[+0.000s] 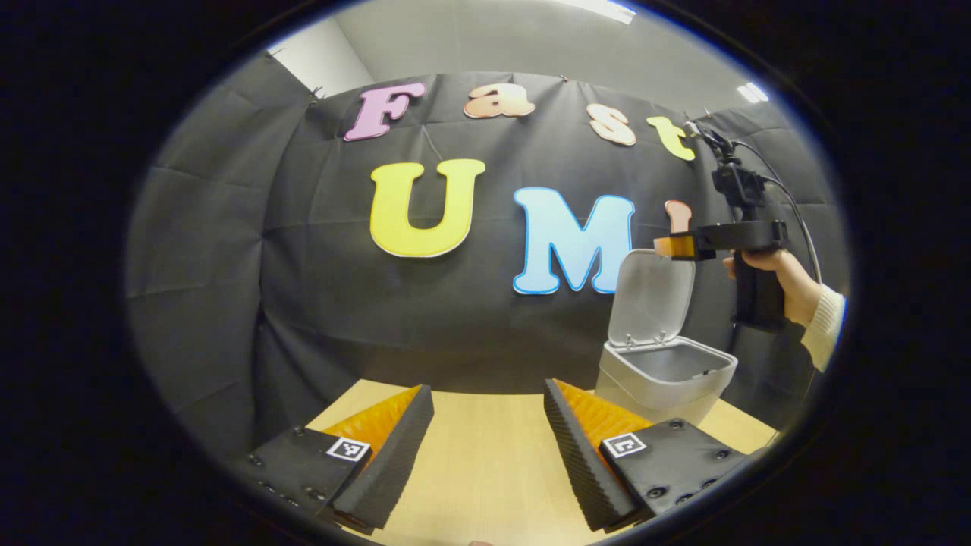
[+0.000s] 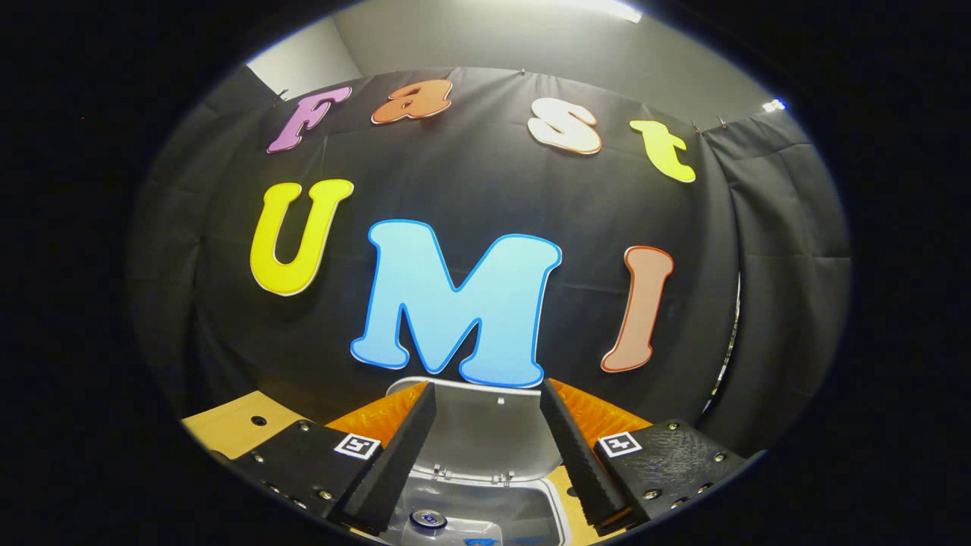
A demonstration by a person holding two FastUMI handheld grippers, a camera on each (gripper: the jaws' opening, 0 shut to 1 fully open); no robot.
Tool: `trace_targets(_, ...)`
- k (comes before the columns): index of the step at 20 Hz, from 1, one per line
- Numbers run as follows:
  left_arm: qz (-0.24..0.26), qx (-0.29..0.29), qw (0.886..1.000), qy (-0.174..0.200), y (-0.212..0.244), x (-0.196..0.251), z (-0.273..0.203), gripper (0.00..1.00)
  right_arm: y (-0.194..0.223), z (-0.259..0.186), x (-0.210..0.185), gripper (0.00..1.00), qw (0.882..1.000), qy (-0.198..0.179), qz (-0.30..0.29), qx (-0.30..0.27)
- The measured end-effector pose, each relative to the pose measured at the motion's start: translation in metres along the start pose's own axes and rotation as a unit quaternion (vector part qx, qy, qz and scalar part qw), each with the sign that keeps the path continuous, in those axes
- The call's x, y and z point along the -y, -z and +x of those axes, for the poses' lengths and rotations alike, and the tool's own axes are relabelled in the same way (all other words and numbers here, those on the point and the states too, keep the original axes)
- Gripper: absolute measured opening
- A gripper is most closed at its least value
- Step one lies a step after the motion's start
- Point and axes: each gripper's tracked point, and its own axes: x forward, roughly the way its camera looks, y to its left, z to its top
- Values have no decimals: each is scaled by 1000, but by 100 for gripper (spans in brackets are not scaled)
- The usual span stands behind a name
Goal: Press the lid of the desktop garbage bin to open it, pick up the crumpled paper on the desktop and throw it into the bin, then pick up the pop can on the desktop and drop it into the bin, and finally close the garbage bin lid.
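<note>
The grey desktop bin (image 1: 667,371) stands on the wooden table at the right of the left gripper view, its lid (image 1: 651,296) raised upright. My left gripper (image 1: 487,388) hovers open over bare tabletop, left of the bin, with nothing between its fingers. A hand (image 1: 781,280) holds my right gripper (image 1: 675,246) level with the lid's top edge. In the right gripper view, that gripper (image 2: 487,390) is open above the bin's mouth, and the upright lid (image 2: 485,432) shows between its fingers. A pop can (image 2: 428,520) lies inside the bin (image 2: 557,508).
The wooden table (image 1: 485,455) runs up to the black cloth wall behind the bin. A small hole (image 2: 259,419) marks the tabletop left of the bin in the right gripper view. A white sleeve (image 1: 827,326) reaches in from the right.
</note>
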Motion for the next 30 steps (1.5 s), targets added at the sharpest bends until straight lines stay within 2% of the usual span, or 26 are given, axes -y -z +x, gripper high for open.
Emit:
trace_targets(7,-7,-4,1000,-5,-6,-7,10,95,-3,35,7,89,1000,14,-2,-16)
trace_targets(11,-18,-7,1000,-11,-1,-11,6,96,2,38,6,89,1000,9,2,-22)
trace_targets(15,-26,-5,999,-18,2,-14,-3,96,4,28,4,89,1000,1,-11,-21)
trace_targets(23,-12,16,1000,-20,14,-1,-20,96,18,-7,2,89,999,-20,23,-11)
trace_targets(30,-3,14,1000,2,16,24,-38,95,43,-44,0,89,998,-40,49,-25)
